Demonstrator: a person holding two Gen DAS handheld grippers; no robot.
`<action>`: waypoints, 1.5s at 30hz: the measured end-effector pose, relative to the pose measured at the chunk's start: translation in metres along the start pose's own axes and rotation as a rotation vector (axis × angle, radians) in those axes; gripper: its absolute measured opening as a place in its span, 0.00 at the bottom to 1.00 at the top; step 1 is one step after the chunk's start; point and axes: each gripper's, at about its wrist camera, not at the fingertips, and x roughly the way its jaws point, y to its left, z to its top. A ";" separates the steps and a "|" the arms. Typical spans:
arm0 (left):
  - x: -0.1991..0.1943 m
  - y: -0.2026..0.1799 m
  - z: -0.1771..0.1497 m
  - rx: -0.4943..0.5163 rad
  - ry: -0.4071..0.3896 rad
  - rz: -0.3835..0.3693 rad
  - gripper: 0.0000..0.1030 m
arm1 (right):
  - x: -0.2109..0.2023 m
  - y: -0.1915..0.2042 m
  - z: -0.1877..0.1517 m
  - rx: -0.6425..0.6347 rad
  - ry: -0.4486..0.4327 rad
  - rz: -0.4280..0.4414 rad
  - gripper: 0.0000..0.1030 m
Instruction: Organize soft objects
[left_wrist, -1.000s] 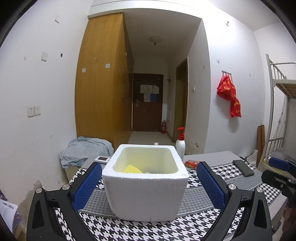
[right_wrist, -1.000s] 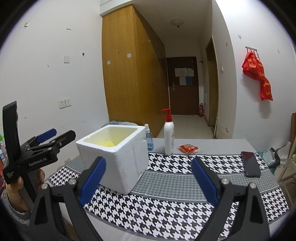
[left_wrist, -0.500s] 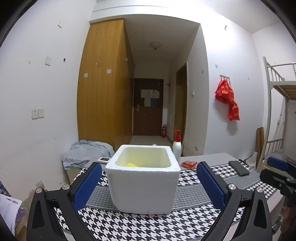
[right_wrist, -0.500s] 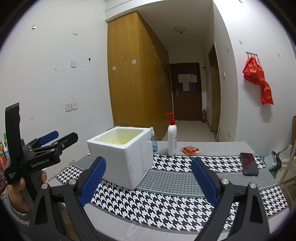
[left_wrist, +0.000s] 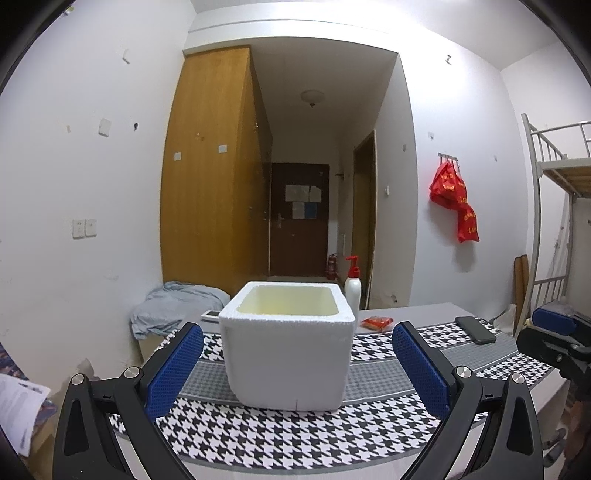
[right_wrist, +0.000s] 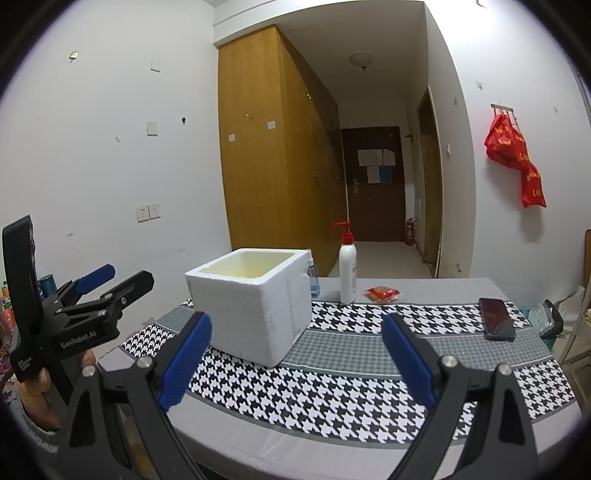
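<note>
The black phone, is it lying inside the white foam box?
No, the black phone lies flat on the houndstooth cloth, well apart from the white foam box.

The left wrist view looks level along its spread fingers (left_wrist: 173, 369), straight at the foam box (left_wrist: 288, 350) close ahead. The right wrist view sits further back and to the right, facing the same box (right_wrist: 255, 302) obliquely (its left edge catches the left gripper (right_wrist: 110, 284)). Both share the houndstooth cloth (right_wrist: 332, 384), pump bottle (left_wrist: 351, 288) and hallway.
</note>
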 end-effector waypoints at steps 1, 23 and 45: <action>-0.002 0.000 -0.003 -0.001 -0.001 0.003 0.99 | -0.002 0.001 -0.003 0.001 0.000 -0.001 0.93; -0.032 -0.005 -0.043 0.019 -0.003 0.016 0.99 | -0.022 0.014 -0.052 0.023 -0.026 -0.035 0.96; -0.042 -0.003 -0.044 0.019 -0.014 0.018 0.99 | -0.032 0.032 -0.055 -0.021 -0.017 -0.049 1.00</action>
